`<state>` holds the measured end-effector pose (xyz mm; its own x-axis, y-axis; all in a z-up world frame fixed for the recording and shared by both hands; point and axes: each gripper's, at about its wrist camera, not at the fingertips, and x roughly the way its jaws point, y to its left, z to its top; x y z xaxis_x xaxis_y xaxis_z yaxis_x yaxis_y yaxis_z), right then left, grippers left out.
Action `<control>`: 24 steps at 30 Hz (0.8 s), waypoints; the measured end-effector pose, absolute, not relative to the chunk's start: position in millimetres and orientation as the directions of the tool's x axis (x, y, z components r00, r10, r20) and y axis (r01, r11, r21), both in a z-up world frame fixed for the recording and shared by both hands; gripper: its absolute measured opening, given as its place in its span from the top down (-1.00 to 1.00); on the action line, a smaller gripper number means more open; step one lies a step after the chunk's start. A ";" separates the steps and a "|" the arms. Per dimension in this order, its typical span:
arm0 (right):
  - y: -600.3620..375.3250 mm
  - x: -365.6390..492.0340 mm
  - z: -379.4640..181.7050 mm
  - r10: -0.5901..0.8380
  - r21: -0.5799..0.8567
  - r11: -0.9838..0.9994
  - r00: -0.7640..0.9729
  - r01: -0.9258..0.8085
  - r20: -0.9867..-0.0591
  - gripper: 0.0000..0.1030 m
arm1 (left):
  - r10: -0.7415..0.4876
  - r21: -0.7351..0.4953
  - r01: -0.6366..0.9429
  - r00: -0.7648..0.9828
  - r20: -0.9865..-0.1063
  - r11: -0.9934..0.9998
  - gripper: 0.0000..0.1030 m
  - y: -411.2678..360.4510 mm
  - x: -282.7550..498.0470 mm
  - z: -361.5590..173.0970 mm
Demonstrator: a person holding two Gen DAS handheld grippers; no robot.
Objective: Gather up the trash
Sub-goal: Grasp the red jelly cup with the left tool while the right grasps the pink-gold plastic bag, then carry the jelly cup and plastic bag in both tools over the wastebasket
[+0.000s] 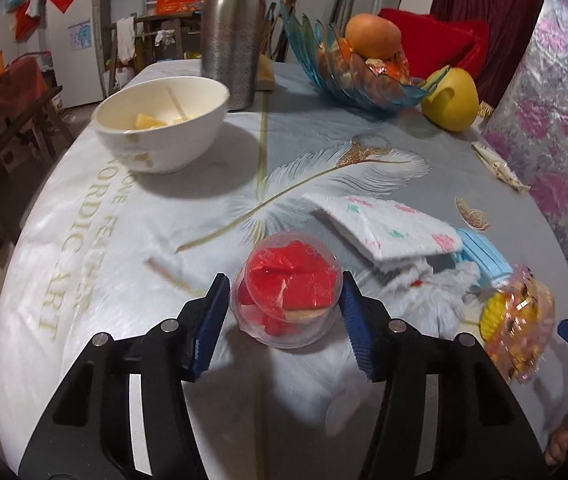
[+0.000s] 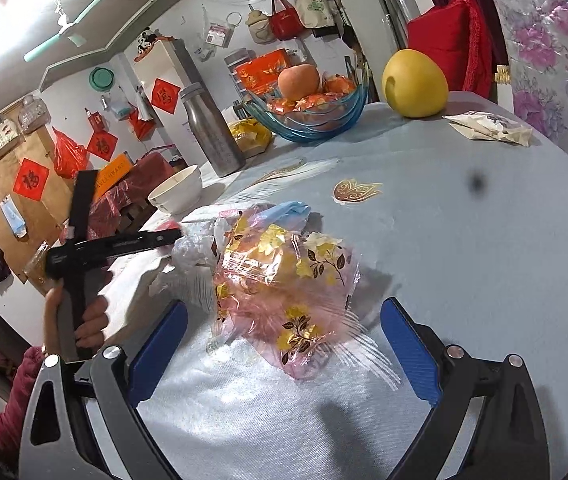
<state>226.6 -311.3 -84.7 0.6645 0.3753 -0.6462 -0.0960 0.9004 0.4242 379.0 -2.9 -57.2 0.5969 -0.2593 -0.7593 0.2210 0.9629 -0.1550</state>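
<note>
- My left claw (image 1: 285, 306) brackets the clear cup of red wrappers (image 1: 287, 290) on the surface (image 1: 124, 240); pads at its sides, contact unclear.
- My right claw (image 2: 280, 346) is wide open, the pink-gold wrapper (image 2: 284, 284) lying between its fingers, untouched.

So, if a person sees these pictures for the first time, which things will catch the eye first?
Probably the clear plastic cup stuffed with red wrappers, right between the left gripper pads. Next, the pink and gold wrapper bundle lying before the open right gripper. Behind, the blue glass fruit bowl stands at the far edge of the table.
</note>
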 end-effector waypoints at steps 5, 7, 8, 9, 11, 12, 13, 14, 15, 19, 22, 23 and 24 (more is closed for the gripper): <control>-302.7 235.1 -88.6 0.320 0.367 0.928 0.633 -0.061 -0.705 -0.85 | -0.245 -0.158 0.192 0.618 -0.747 0.969 -0.07 8.5 365.1 -54.5; -299.4 241.4 -90.4 0.316 0.366 0.929 0.629 -0.053 -0.710 -0.85 | -0.241 -0.159 0.185 0.623 -0.745 0.970 -0.07 10.4 363.8 -53.7; -296.1 246.0 -92.1 0.329 0.383 0.922 0.624 -0.050 -0.709 -0.85 | -0.231 -0.149 0.181 0.628 -0.743 0.972 -0.07 9.7 363.8 -53.2; -292.1 249.5 -93.9 0.342 0.395 0.917 0.615 -0.054 -0.710 -0.85 | -0.219 -0.135 0.178 0.635 -0.741 0.975 -0.08 8.5 363.4 -52.8; -283.1 256.5 -97.6 0.346 0.387 0.920 0.594 -0.063 -0.726 -0.85 | -0.199 -0.109 0.177 0.642 -0.740 0.978 -0.08 6.9 362.7 -53.4; -276.1 260.4 -98.5 0.335 0.362 0.929 0.585 -0.074 -0.739 -0.85 | -0.196 -0.106 0.177 0.641 -0.742 0.978 -0.08 7.0 362.7 -53.8; -274.1 261.5 -97.8 0.331 0.354 0.932 0.589 -0.080 -0.737 -0.85 | -0.203 -0.112 0.181 0.637 -0.743 0.977 -0.08 7.4 363.0 -54.1; -272.8 261.0 -95.9 0.329 0.348 0.933 0.601 -0.089 -0.728 -0.79 | -0.210 -0.120 0.183 0.634 -0.744 0.976 -0.08 8.0 363.3 -54.1; -272.1 258.6 -93.6 0.346 0.355 0.928 0.611 -0.111 -0.712 -0.43 | -0.215 -0.126 0.183 0.633 -0.743 0.975 -0.08 8.7 363.4 -54.1; -281.3 256.1 -95.9 0.426 0.446 0.886 0.603 -0.127 -0.674 0.38 | -0.230 -0.142 0.186 0.645 -0.729 0.972 -0.08 11.7 361.8 -50.1; -290.9 246.7 -88.1 0.465 0.495 0.855 0.648 -0.153 -0.603 0.41 | -0.241 -0.160 0.182 0.652 -0.719 0.970 -0.08 16.4 359.8 -47.6; -291.7 244.3 -85.7 0.476 0.502 0.848 0.659 -0.168 -0.583 0.43 | -0.246 -0.167 0.182 0.652 -0.717 0.969 -0.08 17.1 359.7 -47.1; -292.8 241.1 -82.5 0.497 0.516 0.834 0.671 -0.194 -0.551 0.88 | -0.249 -0.171 0.182 0.653 -0.715 0.968 -0.08 18.0 359.2 -46.5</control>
<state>241.1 -292.8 -82.5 0.6708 0.4967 -0.5507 -0.1939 0.8342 0.5162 359.2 18.0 -46.5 0.6534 -0.2489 -0.7149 0.1817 0.9684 -0.1711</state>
